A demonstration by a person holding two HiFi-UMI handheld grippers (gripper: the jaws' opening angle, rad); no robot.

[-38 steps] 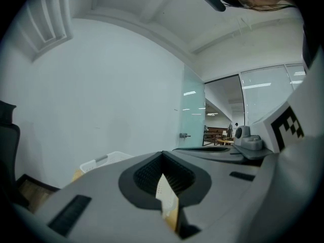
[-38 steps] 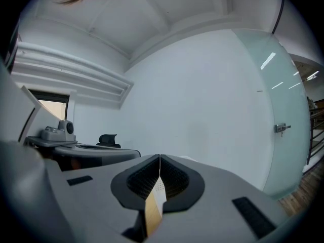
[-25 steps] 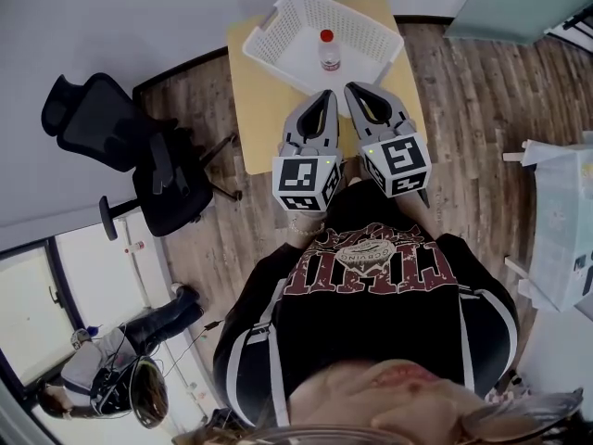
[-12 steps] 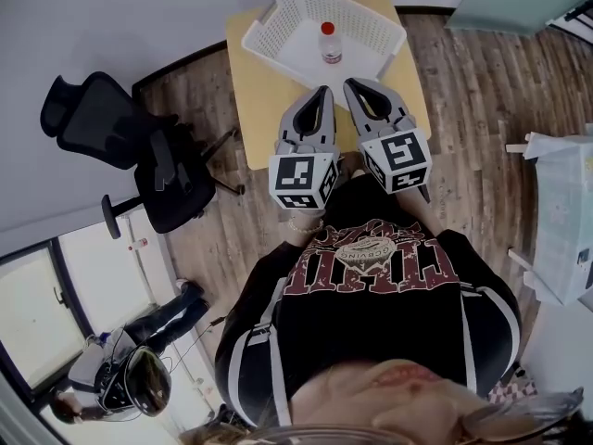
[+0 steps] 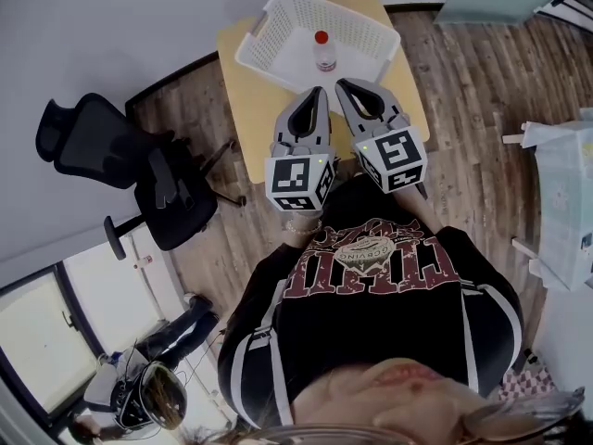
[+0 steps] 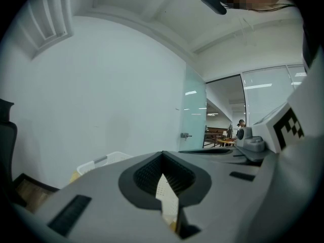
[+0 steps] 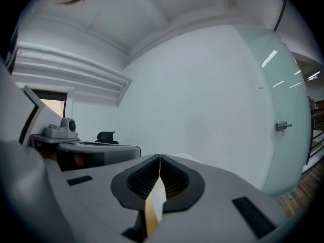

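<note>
A small clear bottle [image 5: 322, 52] with a red cap stands upright near the middle of the floor of a white basket [image 5: 269, 28], touching none of its walls. The basket is rectangular and shallow, of white plastic with lattice sides and a plain floor, and holds only the bottle. It sits at 12 o'clock in the head view, on the far half of a pale yellow table [image 5: 243, 109], turned askew so that one corner points to 6 o'clock and its long sides run from 10 o'clock towards 4 o'clock.
</note>
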